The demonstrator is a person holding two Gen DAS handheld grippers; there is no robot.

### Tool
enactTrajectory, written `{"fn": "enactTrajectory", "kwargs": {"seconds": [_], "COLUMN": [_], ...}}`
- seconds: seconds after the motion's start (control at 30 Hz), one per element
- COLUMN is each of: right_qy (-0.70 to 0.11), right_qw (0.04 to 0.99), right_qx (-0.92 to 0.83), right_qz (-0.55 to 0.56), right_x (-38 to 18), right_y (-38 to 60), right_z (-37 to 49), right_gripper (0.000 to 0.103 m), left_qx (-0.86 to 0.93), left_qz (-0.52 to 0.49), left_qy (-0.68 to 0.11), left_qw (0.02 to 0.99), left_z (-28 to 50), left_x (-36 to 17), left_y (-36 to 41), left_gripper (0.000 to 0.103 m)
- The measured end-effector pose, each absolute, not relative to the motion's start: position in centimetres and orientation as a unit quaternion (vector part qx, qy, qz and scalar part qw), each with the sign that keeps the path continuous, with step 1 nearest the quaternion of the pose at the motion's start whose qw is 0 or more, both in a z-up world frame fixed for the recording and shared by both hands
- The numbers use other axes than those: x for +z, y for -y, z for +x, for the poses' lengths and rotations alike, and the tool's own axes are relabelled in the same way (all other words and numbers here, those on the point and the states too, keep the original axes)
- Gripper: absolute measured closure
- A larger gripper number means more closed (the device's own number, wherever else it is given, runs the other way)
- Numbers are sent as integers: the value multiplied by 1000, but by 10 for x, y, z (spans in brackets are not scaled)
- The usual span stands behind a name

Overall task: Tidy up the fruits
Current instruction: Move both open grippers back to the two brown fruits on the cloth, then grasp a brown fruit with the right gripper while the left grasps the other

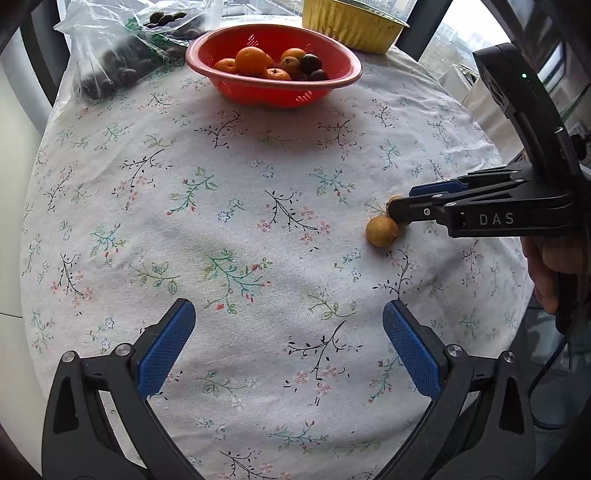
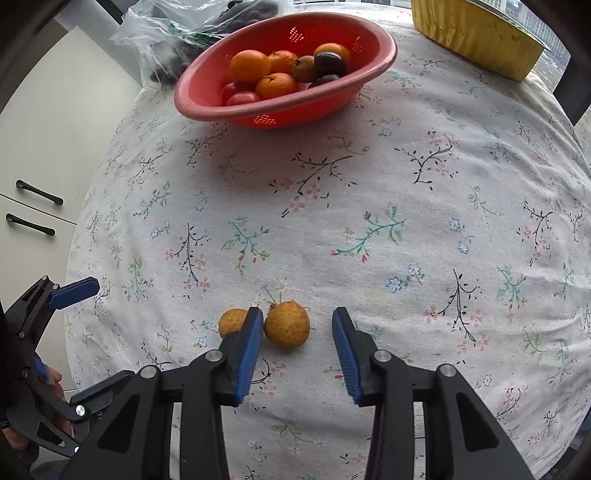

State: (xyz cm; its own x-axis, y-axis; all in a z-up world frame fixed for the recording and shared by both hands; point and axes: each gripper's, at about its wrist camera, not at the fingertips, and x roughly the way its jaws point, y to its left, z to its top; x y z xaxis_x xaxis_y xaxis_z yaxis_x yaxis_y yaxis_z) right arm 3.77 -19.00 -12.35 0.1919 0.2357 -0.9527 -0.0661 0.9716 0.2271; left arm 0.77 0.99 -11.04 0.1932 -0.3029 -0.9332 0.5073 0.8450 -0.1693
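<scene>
Right tongs [image 2: 297, 350] part open, straddling one small yellow fruit [image 2: 287, 324], left pad touching, right pad apart. Second yellow fruit [image 2: 231, 322] just outside left pad. Left tongs [image 1: 288, 347] wide open, holding nothing. Red basket [image 2: 376, 55] of oranges well ahead.

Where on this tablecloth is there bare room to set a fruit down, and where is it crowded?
Free: the wide middle of the tablecloth, between the red colander and the two yellow fruits. Crowded: the far edge, with colander, plastic bag and yellow foil tray.
</scene>
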Motion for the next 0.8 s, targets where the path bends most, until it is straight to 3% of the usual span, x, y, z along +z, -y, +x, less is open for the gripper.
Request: {"fn": "enactTrajectory", "kwargs": {"seconds": [0.43, 0.8], "right_qy": [-645, -652], "right_qw": [751, 742], "right_qx": [130, 151], "right_qz": [49, 24], "right_x": [-127, -127], "right_y": [186, 183], "right_z": [45, 48], "right_gripper": [65, 64], "left_qx": [-327, -331], "left_qz": [161, 173], "left_qy": [-560, -571], "left_qw": [744, 731], "left_z": [37, 53], "left_x": [-128, -152], "left_y": [67, 81], "left_gripper": [0, 1]}}
